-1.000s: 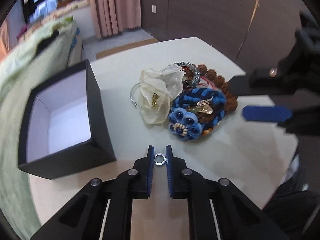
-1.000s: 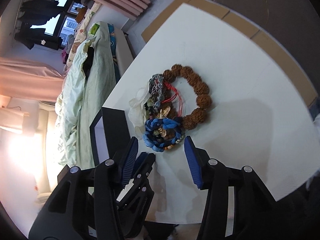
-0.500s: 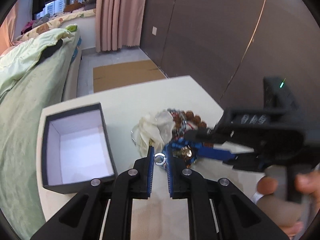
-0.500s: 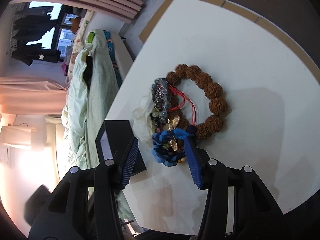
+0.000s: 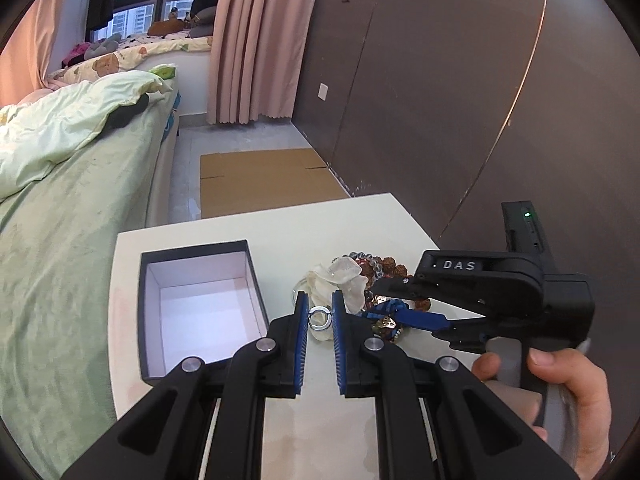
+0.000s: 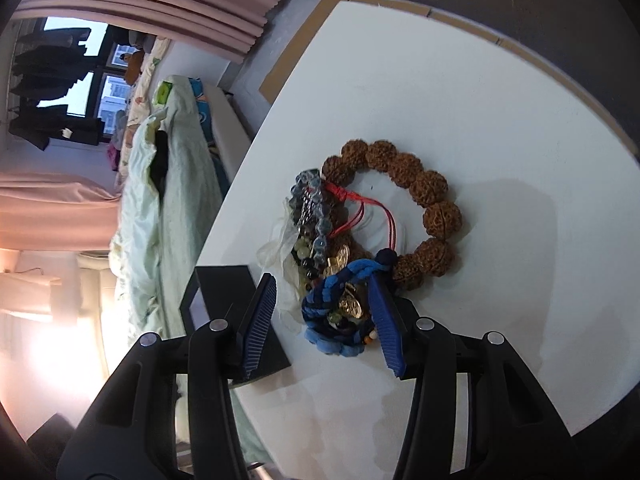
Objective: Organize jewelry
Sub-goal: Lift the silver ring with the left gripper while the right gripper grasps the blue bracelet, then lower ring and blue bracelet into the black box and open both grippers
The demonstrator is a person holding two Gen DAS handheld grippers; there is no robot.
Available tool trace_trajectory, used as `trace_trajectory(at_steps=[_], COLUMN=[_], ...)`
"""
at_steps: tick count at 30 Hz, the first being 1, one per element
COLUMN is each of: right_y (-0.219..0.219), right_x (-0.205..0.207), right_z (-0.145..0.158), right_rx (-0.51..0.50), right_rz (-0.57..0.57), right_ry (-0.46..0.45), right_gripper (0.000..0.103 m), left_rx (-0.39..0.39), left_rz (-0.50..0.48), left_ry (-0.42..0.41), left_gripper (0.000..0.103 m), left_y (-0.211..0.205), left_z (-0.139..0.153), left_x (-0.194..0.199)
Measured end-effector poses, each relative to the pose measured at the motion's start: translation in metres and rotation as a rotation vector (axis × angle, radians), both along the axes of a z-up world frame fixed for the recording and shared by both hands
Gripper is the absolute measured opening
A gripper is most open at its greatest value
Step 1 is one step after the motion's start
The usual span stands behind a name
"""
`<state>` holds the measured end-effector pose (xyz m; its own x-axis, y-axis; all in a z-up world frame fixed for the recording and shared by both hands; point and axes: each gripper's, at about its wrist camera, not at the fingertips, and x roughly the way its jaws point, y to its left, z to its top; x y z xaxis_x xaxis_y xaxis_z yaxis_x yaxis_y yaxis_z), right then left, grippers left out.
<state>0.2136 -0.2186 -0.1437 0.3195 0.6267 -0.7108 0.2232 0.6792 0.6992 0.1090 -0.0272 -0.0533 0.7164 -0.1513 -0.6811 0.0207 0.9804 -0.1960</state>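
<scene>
My left gripper (image 5: 319, 316) is shut on a small silver ring (image 5: 319, 315) and holds it above the table, right of the open black box (image 5: 200, 312) with a white inside. A jewelry pile lies on the white table (image 6: 500, 120): a blue braided bracelet (image 6: 332, 312), a brown bead bracelet (image 6: 420, 200), a grey bead bracelet (image 6: 312, 204), a white fabric flower (image 5: 340, 280). My right gripper (image 6: 326, 320) is open, its jaws on either side of the blue braided bracelet; it also shows in the left wrist view (image 5: 408, 300).
A bed with green bedding (image 5: 60, 184) runs along the table's left side. A cardboard sheet (image 5: 260, 180) lies on the floor beyond the table. A dark wall (image 5: 440, 100) stands behind. The box corner (image 6: 232, 288) shows in the right wrist view.
My left gripper has lifted the ring off the table and risen. My right gripper has come down to the pile, its jaws now around the blue bracelet.
</scene>
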Motion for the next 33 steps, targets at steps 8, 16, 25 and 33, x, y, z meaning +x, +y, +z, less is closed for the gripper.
trace_trajectory(at_steps=[8,16,25,33], right_y=[-0.002,0.010,0.035,0.072], right_x=[-0.006,-0.029,-0.044,-0.054], right_z=[-0.006,0.033,0.072,0.097], right_rx=[-0.061,-0.025,0.041,0.121], right_rz=[-0.045,0.003,0.087,0.216], right_ry=[-0.007,-0.167,-0.354,-0.478], right_gripper=[0.009,0.009,0.009,0.009], left_rx=[0.003,-0.023,-0.051,-0.087], left_rz=[0.010,0.061,0.138,0.185], left_ry=[-0.024,-0.065,-0.088,-0.085], left_gripper=[0.010,0.010,0.010,0.010], left_y=[0.007,0.032,0.070,0.101], left_z=[0.009,0.026,0.036,0.037], left_x=[-0.019,-0.034,-0.043,-0.039])
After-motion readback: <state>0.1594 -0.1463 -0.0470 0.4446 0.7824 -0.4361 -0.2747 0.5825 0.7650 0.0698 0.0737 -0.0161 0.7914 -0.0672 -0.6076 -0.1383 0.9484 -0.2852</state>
